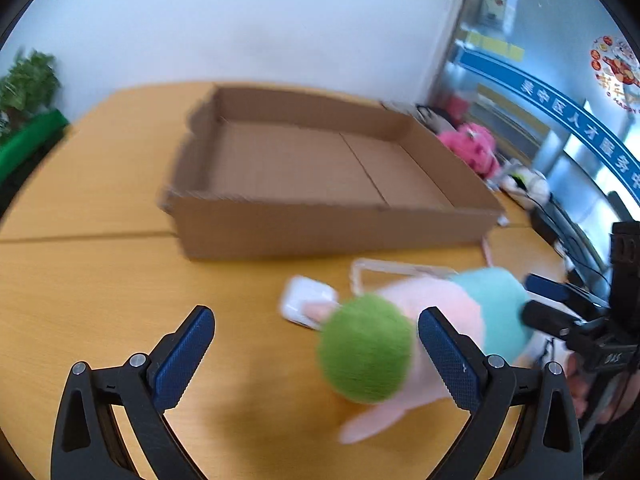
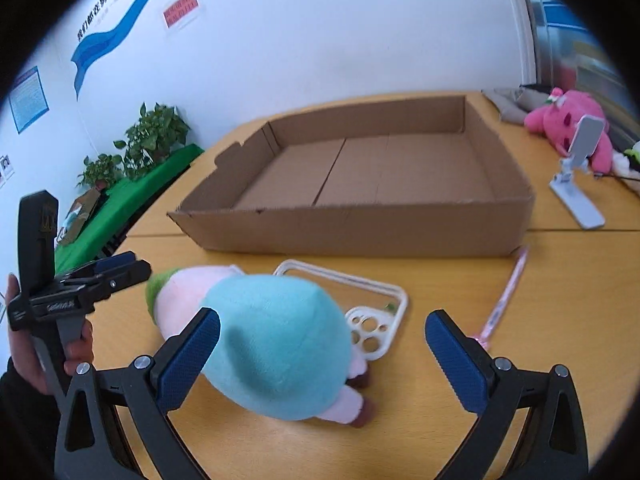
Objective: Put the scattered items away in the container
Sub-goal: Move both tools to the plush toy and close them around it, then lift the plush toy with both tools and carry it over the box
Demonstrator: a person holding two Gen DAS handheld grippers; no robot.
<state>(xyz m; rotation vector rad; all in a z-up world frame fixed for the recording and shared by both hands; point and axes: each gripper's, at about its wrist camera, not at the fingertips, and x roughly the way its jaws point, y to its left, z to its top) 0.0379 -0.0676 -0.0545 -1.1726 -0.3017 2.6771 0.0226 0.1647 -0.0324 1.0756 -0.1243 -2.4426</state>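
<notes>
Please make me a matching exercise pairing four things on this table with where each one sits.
Things:
1. plush doll
2. phone case
3. pink pen
4. box

Places:
A. lying right of the phone case
B. behind the other three, nothing inside
C. partly under the doll
D. nearest, between the open right gripper fingers

Pairs: 1-D, 2-C, 3-A, 4-B
</notes>
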